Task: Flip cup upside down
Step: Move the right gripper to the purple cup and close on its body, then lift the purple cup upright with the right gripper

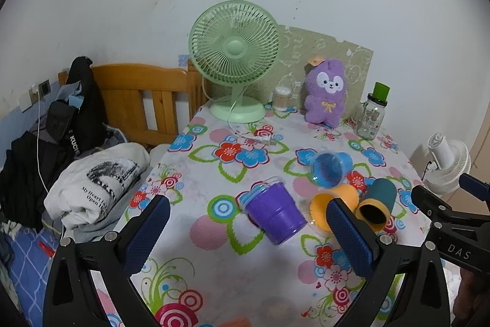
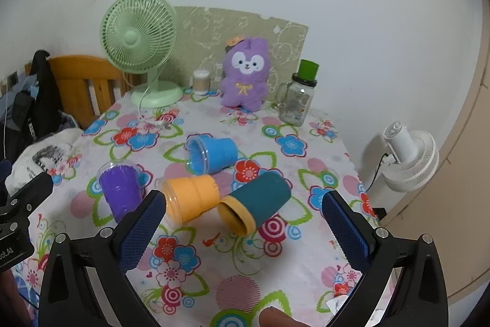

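Note:
Several cups lie on their sides on the floral tablecloth (image 1: pixel 214 241). A purple cup (image 1: pixel 274 213) lies between my left gripper's (image 1: pixel 248 216) open fingers, a little beyond the tips. An orange cup (image 1: pixel 321 210) and a teal cup (image 1: pixel 378 201) with a yellow rim lie to its right, a blue cup (image 1: pixel 330 167) farther back. In the right wrist view my right gripper (image 2: pixel 242 210) is open and empty, with the teal cup (image 2: pixel 257 204) just ahead between its fingers, the orange cup (image 2: pixel 190 198) at its left, the purple cup (image 2: pixel 121 192) farther left and the blue cup (image 2: pixel 211 155) behind.
At the table's back stand a green fan (image 1: pixel 235 60), a small jar (image 1: pixel 281 97), a purple plush toy (image 1: pixel 326 91) and a glass bottle with a green cap (image 1: pixel 372 115). A white fan (image 2: pixel 407 155) stands off the right edge. A bed with clothes (image 1: pixel 92 180) is at the left.

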`<action>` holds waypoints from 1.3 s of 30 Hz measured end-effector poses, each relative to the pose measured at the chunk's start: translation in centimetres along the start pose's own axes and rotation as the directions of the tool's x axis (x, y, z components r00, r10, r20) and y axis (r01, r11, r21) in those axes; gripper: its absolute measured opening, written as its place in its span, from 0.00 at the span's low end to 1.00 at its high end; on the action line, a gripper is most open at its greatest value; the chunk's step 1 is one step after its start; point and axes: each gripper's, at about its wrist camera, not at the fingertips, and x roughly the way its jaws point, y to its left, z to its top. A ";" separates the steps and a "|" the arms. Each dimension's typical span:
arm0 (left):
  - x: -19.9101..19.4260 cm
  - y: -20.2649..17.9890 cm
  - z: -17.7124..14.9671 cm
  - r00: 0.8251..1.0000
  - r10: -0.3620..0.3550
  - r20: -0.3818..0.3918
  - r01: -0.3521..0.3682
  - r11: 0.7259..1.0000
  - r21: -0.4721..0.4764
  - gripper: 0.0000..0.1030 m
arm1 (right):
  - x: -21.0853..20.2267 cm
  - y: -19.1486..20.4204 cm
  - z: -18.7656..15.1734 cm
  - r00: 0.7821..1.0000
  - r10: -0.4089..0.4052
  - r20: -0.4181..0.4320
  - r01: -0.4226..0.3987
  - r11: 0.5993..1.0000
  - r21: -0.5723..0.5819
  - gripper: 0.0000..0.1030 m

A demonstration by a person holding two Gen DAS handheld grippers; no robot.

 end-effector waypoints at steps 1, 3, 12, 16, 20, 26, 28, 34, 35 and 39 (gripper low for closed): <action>0.1 0.2 -0.1 1.000 0.002 -0.005 -0.002 1.000 -0.005 1.00 | 0.2 0.3 0.0 1.000 0.005 -0.006 -0.005 1.000 -0.008 1.00; 0.5 0.7 -0.4 1.000 0.010 -0.019 -0.010 1.000 -0.016 1.00 | 0.8 1.0 -0.1 1.000 0.017 -0.016 -0.017 1.000 -0.025 1.00; 2.8 4.2 -2.1 0.994 0.060 -0.087 -0.066 0.995 -0.069 1.00 | 4.0 5.7 -0.8 0.986 0.144 -0.084 -0.153 0.981 -0.120 1.00; 4.1 5.9 -2.7 0.988 0.077 -0.133 -0.091 0.990 -0.105 1.00 | 5.9 8.4 -1.0 0.969 0.212 -0.127 -0.231 0.958 -0.167 1.00; 4.5 7.0 -3.1 0.982 0.127 -0.137 -0.141 0.984 -0.104 1.00 | 7.1 10.7 -1.0 0.955 0.259 -0.143 -0.286 0.932 -0.225 0.99; 5.2 8.1 -3.2 0.975 0.169 -0.146 -0.184 0.978 -0.098 1.00 | 9.2 13.1 -0.6 0.930 0.322 -0.179 -0.360 0.899 -0.250 0.96; 5.6 8.2 -3.4 0.974 0.168 -0.153 -0.184 0.978 -0.099 1.00 | 10.0 13.9 -0.6 0.918 0.340 -0.206 -0.386 0.884 -0.263 0.89; 6.4 8.0 -3.5 0.972 0.171 -0.163 -0.185 0.979 -0.080 1.00 | 12.2 15.9 -1.4 0.903 0.333 -0.273 -0.411 0.853 -0.320 0.80; 6.5 7.9 -3.5 0.972 0.169 -0.165 -0.184 0.980 -0.079 1.00 | 12.6 16.0 -1.5 0.900 0.332 -0.281 -0.414 0.853 -0.318 0.79; 7.0 7.6 -3.5 0.971 0.162 -0.174 -0.176 0.982 -0.070 1.00 | 13.9 16.0 -1.9 0.885 0.338 -0.320 -0.434 0.848 -0.304 0.64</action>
